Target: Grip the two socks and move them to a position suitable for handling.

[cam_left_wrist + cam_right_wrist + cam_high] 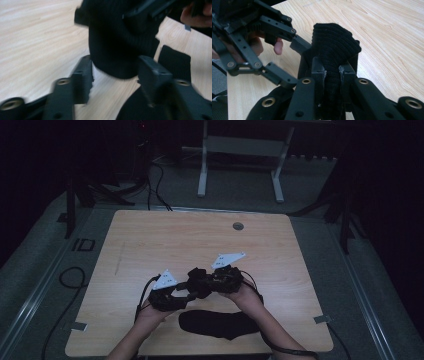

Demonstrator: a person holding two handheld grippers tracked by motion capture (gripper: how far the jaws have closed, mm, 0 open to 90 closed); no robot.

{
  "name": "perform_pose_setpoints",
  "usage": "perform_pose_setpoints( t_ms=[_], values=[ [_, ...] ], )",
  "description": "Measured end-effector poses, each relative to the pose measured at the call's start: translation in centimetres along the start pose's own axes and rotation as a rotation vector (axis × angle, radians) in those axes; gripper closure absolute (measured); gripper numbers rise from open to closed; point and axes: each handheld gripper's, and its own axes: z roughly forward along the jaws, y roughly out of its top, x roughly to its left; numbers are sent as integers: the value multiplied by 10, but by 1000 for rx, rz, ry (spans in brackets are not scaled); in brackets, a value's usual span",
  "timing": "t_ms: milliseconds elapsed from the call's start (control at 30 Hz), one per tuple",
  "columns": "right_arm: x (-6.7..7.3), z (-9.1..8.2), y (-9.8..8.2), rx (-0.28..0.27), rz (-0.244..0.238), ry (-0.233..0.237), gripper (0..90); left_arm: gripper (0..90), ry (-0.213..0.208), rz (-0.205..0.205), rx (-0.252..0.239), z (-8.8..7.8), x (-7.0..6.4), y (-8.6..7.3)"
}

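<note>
- A person at a light wooden tabletop (pixel 150 240) holds one claw in each hand, the two meeting above the near middle of the wood.
- The right claw (pixel 332 71) is clenched on a black knitted sock (pixel 334 47); in the right gripper view its two jaws pinch the ribbed fabric between them, and the rest of the sock bunches up above the tips.
- In the high view the right claw (pixel 202 281) sits under its grey three-cornered plate, with the right hand (pixel 245 295) behind it.
- The left claw (pixel 113 72) is released: in the left gripper view its jaws stand apart, and the hanging sock (pixel 117 47) lies between and just beyond them. I cannot tell whether either jaw touches the fabric.
- In the right gripper view the left claw (pixel 294 60) reaches in from the left, one jaw tip right against the sock.
- The left hand (pixel 150 312) grips its tool near the front edge.
- A second black sock (pixel 220 324) lies flat on the tabletop just in front of the person, below both claws.
- A small round grey disc (pixel 238 226) sits near the far edge.
</note>
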Motion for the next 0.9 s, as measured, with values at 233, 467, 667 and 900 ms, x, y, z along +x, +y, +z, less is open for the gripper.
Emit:
perform_pose_setpoints(
  t_ms=[233, 467, 667, 900],
  values=[
    [-12, -10, -10, -5, 40, -8, 783, 873, 47, 65, 36, 6, -9, 11],
    [-29, -26, -28, -7, 92, -50, 783, 879, 116, 78, 80, 1, -6, 14],
    [-57, -53, -48, -45, 217, -61, 770, 878, 122, 34, 107, -3, 6, 6],
    [-75, -55, -82, 46, 290, -132, 779, 878, 122, 2, 166, 7, 16, -4]
  ],
)
